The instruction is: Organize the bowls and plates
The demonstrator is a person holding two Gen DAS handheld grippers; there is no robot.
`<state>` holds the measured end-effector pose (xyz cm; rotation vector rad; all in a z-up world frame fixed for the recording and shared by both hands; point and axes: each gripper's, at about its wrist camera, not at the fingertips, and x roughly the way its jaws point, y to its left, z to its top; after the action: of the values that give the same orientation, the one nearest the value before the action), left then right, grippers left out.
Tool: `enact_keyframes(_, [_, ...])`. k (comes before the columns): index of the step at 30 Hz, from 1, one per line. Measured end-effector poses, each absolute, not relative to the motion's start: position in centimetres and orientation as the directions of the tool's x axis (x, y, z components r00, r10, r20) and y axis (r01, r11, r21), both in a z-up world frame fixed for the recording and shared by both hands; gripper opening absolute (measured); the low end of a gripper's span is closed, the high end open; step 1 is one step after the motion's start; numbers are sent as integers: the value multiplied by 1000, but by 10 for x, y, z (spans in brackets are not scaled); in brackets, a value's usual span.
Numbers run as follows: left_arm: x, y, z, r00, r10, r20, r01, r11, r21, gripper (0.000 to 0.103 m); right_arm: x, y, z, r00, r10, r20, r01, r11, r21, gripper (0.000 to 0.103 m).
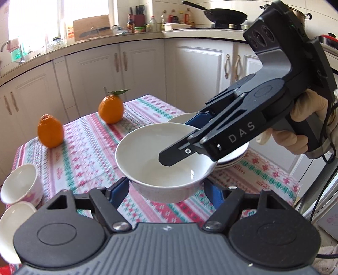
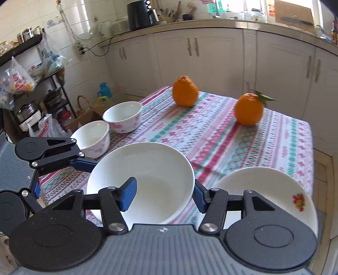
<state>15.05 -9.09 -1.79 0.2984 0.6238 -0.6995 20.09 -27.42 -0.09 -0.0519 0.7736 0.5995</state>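
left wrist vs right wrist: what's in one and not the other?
Left wrist only: stove with a black wok, and the gloved hand gripping the right gripper, one finger inside the big white bowl.
Right wrist only: black appliance on the counter, cluttered rack, fruit print on the plate.
Both: the bowl, two oranges, two small floral bowls, patterned tablecloth.

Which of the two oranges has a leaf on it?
The orange with a green leaf on its stem, nearer the table's far corner. The bare orange has no leaf and sits closer to the small floral bowls.
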Motion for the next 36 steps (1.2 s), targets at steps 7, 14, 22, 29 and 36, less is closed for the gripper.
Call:
enact_keyframes(7, [169,-129,-19,549,-555,-625,734,678,42,77,201,-312,1,609,428,-668,-457,877,145,62])
enact_keyframes(14, [179,-155,-22,524,-584,-620,762,646,36,77,204,-339,1,644,383,-662,-397,907,139,62])
enact_keyframes(22, [183,-165,-24,518,-592,-618,770,637,35,77,203,-347,2,655,359,-665,-378,917,123,63])
enact_keyframes(29, [170,-147,-18,542,-584,-604,753,656,42,77,201,-334,0,636,387,-668,-405,904,137,63])
enact_keyframes(36, [153,-114,-23,562,-537,-629,719,694,49,77,195,-299,-11,575,438,-691,-480,865,149,63])
